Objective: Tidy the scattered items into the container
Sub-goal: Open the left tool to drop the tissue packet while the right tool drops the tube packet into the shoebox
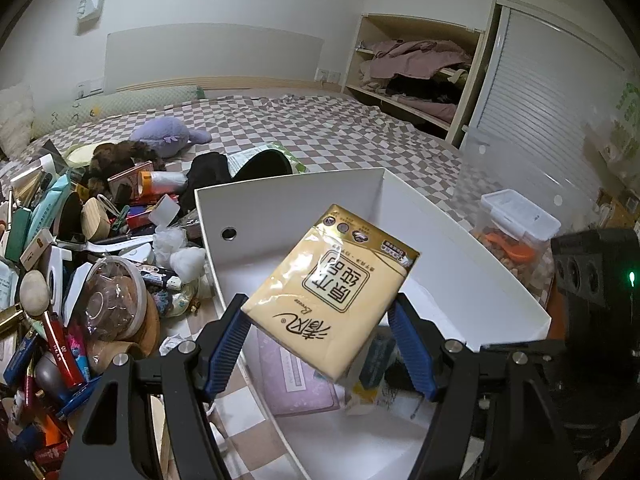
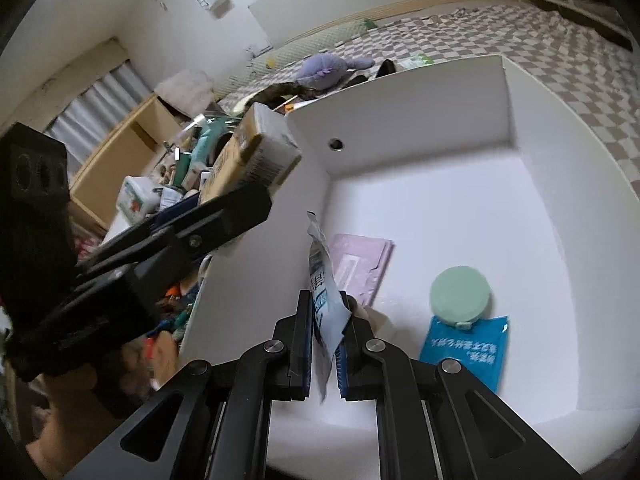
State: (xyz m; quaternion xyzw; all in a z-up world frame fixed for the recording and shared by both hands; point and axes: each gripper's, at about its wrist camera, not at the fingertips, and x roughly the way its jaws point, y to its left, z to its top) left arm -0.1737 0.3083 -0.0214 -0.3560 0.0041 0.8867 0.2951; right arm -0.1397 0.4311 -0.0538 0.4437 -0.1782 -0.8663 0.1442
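Pile point(image 1: 80, 272): lay left of the left claw, a crowded heap of small goods on the checked bed point(image 1: 320, 128), close against the box's left wall.
Box point(image 1: 288, 200): white, open-topped, straight ahead of both claws; its left wall stood between pile and floor, the far wall carried a round hole.
Room: the box floor point(image 2: 440, 200) was mostly bare toward the far and right walls.
Left claw point(image 1: 320, 312): blue pads spread wide, closed on the yellow tissue pack point(image 1: 332, 288) by its near corners; the pack hung tilted above the box's near end.
Left claw pose: reached in low over the left wall, fingers pointing at the far wall.
Pink pack point(image 2: 360, 268): flat on the box floor, just ahead of the right claw.
Right claw point(image 2: 326, 344): pads nearly together, pinching a thin white-and-blue sachet point(image 2: 324, 292) that stood on edge above the floor.
Green tin point(image 2: 460, 292): right of that claw, resting on a blue packet point(image 2: 468, 352).
Right claw pose: angled down into the box's near end.
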